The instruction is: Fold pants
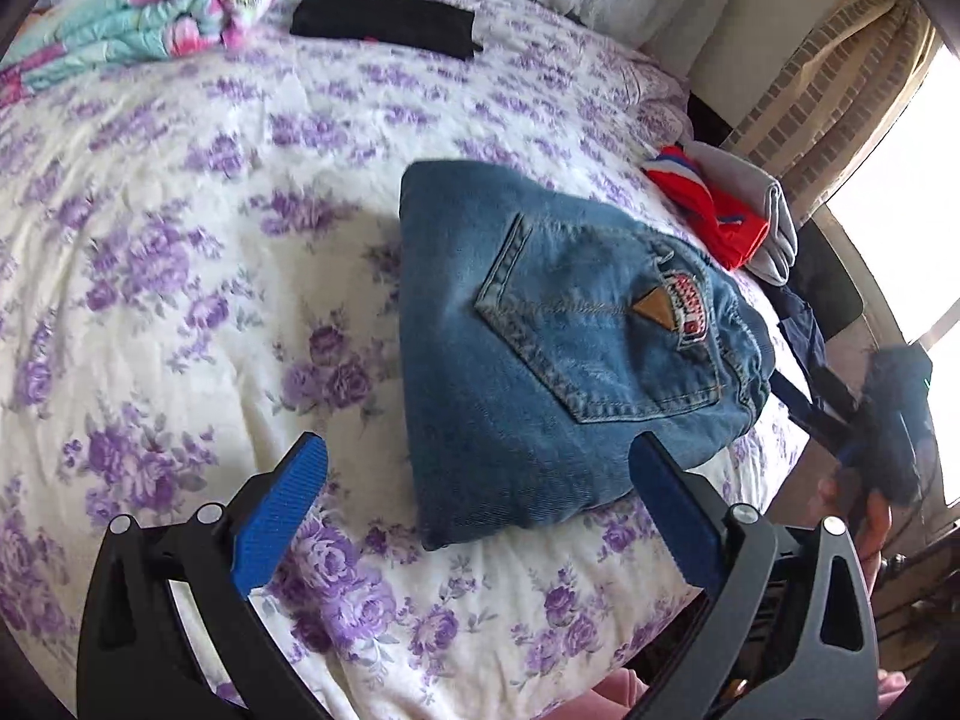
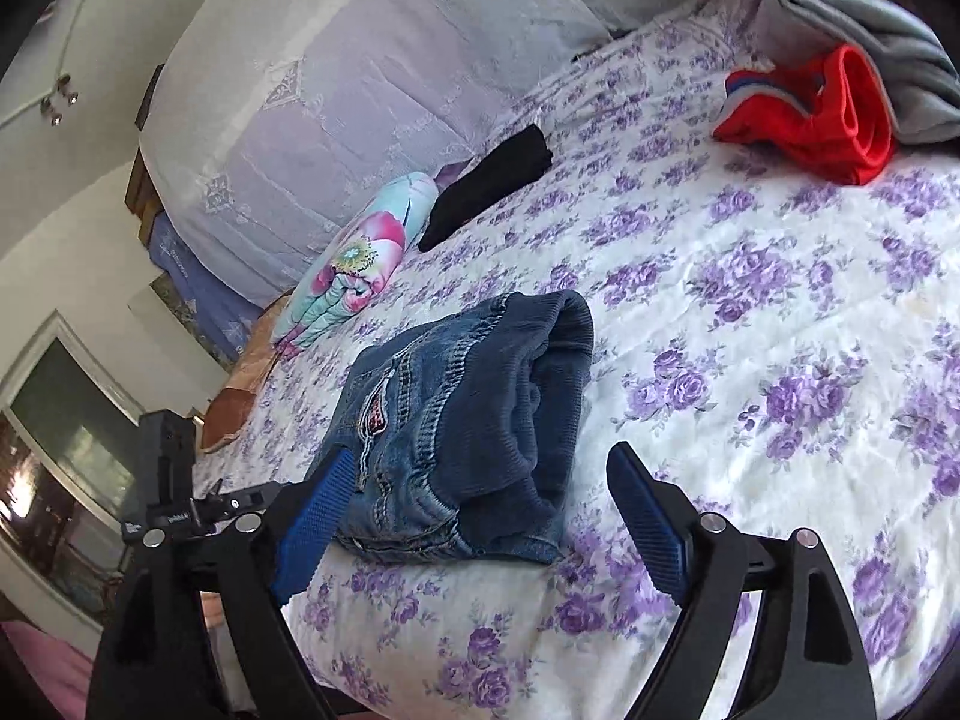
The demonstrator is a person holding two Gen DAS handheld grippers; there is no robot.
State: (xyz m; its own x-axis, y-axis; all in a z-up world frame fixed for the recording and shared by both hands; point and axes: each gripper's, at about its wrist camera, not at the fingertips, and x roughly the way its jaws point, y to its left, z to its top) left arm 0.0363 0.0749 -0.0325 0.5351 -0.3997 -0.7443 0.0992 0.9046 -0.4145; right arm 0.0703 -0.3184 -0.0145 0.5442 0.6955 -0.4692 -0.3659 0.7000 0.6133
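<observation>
The blue denim pants (image 1: 558,354) lie folded into a compact bundle on the bed, resting on the white bedspread (image 1: 198,276) printed with purple flowers, close to its near edge. In the left wrist view a back pocket with a tan triangular patch and a red-and-white label faces up. In the right wrist view the bundle's ribbed waistband end and stacked layers are seen from the side. The left gripper (image 1: 480,498) is held above the bedspread with its jaws spread wide and nothing between the blue pads; the bundle's near edge shows in the gap beyond them, without visible contact. The right gripper (image 2: 474,516) is likewise released, jaws wide apart, with the bundle's near end lying ahead between the fingers; whether the left pad touches the denim cannot be determined. Elsewhere on the bed are a red garment (image 2: 810,114) lying against a grey folded garment (image 2: 870,54), a black folded cloth (image 1: 384,21) and a rolled floral quilt (image 1: 156,6) near the pillows (image 2: 360,90). A patterned curtain (image 1: 840,78) hangs by a bright window at the right of the left wrist view.
</observation>
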